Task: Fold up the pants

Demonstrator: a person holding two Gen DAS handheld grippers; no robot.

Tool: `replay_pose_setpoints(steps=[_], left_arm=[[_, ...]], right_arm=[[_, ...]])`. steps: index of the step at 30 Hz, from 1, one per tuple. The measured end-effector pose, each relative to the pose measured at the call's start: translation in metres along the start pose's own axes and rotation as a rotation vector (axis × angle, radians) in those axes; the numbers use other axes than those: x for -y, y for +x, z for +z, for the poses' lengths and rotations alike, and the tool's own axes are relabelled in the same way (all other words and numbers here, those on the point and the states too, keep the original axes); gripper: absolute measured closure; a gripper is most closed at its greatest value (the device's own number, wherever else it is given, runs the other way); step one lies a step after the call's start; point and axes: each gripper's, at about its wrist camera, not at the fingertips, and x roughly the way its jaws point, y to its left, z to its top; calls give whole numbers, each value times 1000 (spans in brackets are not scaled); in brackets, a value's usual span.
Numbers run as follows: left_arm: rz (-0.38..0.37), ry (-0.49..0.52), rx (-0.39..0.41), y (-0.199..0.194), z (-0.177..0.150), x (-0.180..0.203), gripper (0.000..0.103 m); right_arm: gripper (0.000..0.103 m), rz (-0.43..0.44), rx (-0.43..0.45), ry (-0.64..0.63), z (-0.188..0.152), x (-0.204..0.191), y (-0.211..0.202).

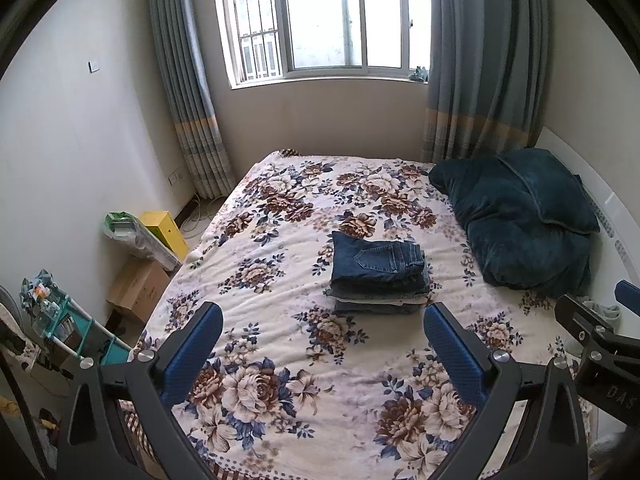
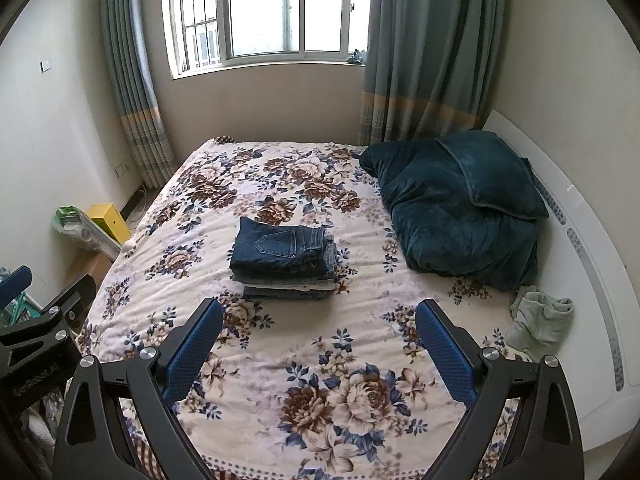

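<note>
A stack of folded pants [image 1: 378, 276] lies in the middle of the floral bed cover [image 1: 280, 360]; the top pair is dark blue denim with a back pocket showing. It also shows in the right wrist view [image 2: 286, 262]. My left gripper [image 1: 322, 316] is open and empty, held above the near part of the bed, short of the stack. My right gripper [image 2: 318, 312] is open and empty, also short of the stack. The right gripper's body shows at the right edge of the left wrist view [image 1: 600, 344].
A dark teal quilt and pillow [image 2: 460, 204] lie at the bed's right side by the white headboard [image 2: 592, 280]. A pale green garment [image 2: 540, 320] lies near it. Boxes [image 1: 140, 284] and a shelf [image 1: 60, 328] stand on the floor to the left.
</note>
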Motion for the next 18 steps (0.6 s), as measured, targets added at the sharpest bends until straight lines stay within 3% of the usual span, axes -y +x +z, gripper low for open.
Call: replay_pose_setpoints(steps=[18], left_arm=[[10,1,7,-4,-4,4,0]], right_arm=[[4,6,-6,5,0,0,-3]])
